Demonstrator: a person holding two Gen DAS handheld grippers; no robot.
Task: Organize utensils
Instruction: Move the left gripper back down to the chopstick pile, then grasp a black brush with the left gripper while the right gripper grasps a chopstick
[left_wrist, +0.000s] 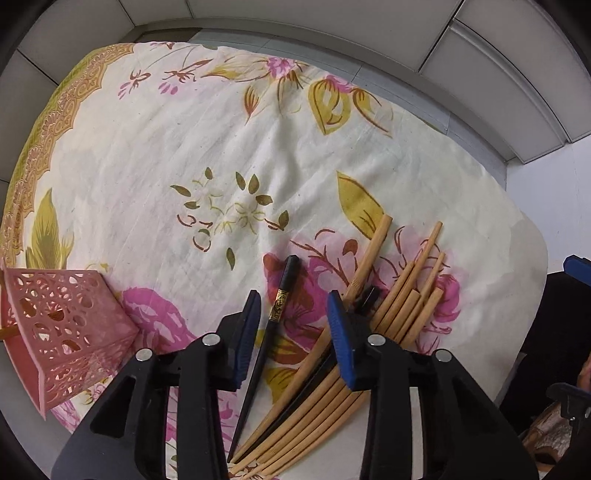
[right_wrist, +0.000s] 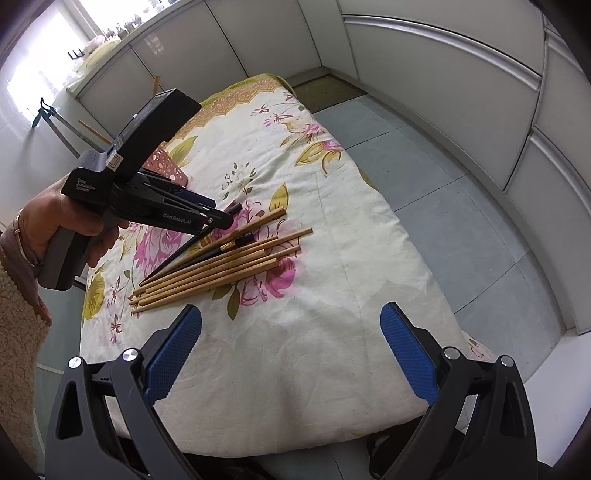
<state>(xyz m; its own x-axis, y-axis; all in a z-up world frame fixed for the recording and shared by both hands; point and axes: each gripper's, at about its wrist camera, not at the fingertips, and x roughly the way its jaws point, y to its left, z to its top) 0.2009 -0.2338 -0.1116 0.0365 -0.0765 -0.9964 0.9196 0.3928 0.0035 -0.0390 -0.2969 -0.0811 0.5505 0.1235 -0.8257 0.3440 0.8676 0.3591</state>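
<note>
Black chopstick lying on the floral-clothed surface, bracketed by left tool, jaws part-closed, pads not pressing. Wooden chopsticks heaped at three o'clock, unsorted. Pink holder waiting at nine o'clock. Right tool wide open, empty. Sorting barely begun, seemingly.

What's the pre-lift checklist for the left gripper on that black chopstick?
1. Black chopstick between the left gripper fingers: ok.
2. Pads pressing on it: not ok, gaps show on both sides.
3. Wooden chopsticks outside the grip: cannot tell, one passes right behind the right pad.
4. Pink holder upright to receive: not ok, it looks tipped on the cloth.
5. Right gripper clear of the pile: ok, open and empty.
</note>
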